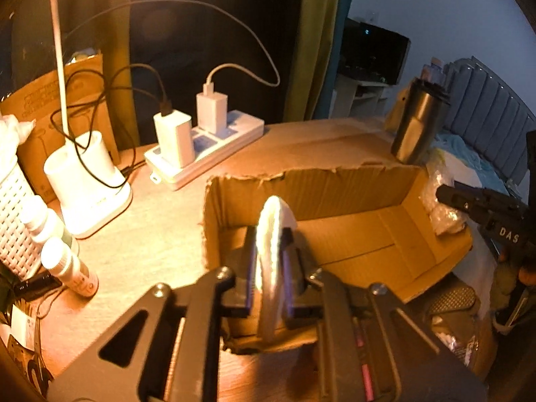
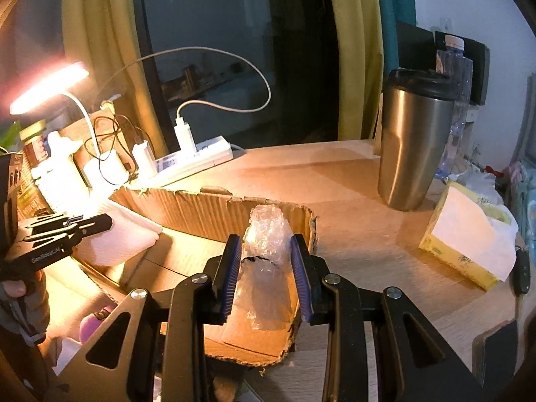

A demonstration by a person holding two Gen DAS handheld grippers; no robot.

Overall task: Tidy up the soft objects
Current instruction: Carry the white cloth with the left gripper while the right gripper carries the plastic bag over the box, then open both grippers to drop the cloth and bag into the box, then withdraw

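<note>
An open cardboard box (image 1: 351,187) (image 2: 187,207) sits on the wooden table. My left gripper (image 1: 269,238) is shut on a white foam sheet (image 1: 273,234) held edge-on above the box's left half. In the right wrist view that gripper (image 2: 97,224) and the foam sheet (image 2: 117,234) show at the left. My right gripper (image 2: 266,239) is shut on a roll of clear bubble wrap (image 2: 266,254) over the box's right end; in the left wrist view it (image 1: 449,197) shows with the bubble wrap (image 1: 442,201) at the box's right wall.
A steel tumbler (image 2: 412,140) (image 1: 418,124) stands behind the box, a water bottle (image 2: 459,100) behind it. A yellow tissue pack (image 2: 469,234) lies right. A power strip with chargers (image 1: 204,144), a lit desk lamp (image 1: 90,181), small bottles (image 1: 67,261) and a white basket (image 1: 13,214) stand left.
</note>
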